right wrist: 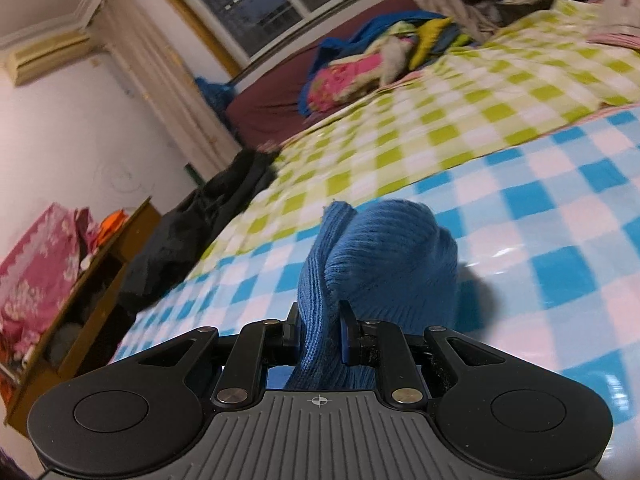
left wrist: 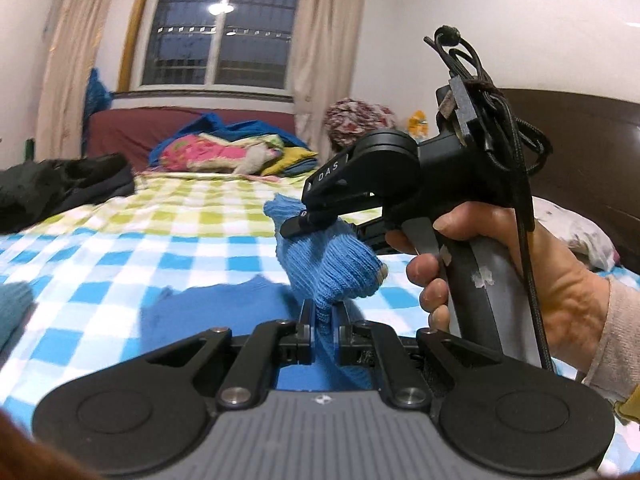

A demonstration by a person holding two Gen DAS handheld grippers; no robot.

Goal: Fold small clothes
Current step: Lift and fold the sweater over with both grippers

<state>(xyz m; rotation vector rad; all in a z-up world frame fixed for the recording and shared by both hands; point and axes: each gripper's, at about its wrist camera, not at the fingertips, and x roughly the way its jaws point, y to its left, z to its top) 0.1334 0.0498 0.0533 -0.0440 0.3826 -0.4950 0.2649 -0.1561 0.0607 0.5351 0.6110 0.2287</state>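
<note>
A: How is the left gripper [left wrist: 323, 316] shown in the left wrist view?

B: Its jaws are seen drawn almost fully together, and a fold of the blue knit garment [left wrist: 332, 268] is pinched between them. The cloth is seen bunched just beyond the fingertips and lifted clear of the checked bedsheet [left wrist: 120, 240].

A: And the right gripper [left wrist: 296, 226]?

B: It is seen in the same view, held in a hand [left wrist: 492, 264] whose sleeve is pale. Its fingers are closed on the far upper part of the same garment. In the right wrist view the right gripper [right wrist: 320, 328] is shown narrowed on a ribbed band of the blue knit garment [right wrist: 384, 256], which is gathered into a rounded lump ahead of the jaws.

A: Where is the garment placed?

B: It is held between the two grippers above the blue-and-white part of the bedsheet [right wrist: 540, 208]. A flat blue patch [left wrist: 224, 312] is seen on the sheet below; whether it is part of the garment cannot be told.

A: What else is depicted?

B: A dark jacket [right wrist: 192, 240] is seen at the bed's left edge, and a heap of coloured bedding [left wrist: 228, 152] beneath the window [left wrist: 224, 24].
</note>
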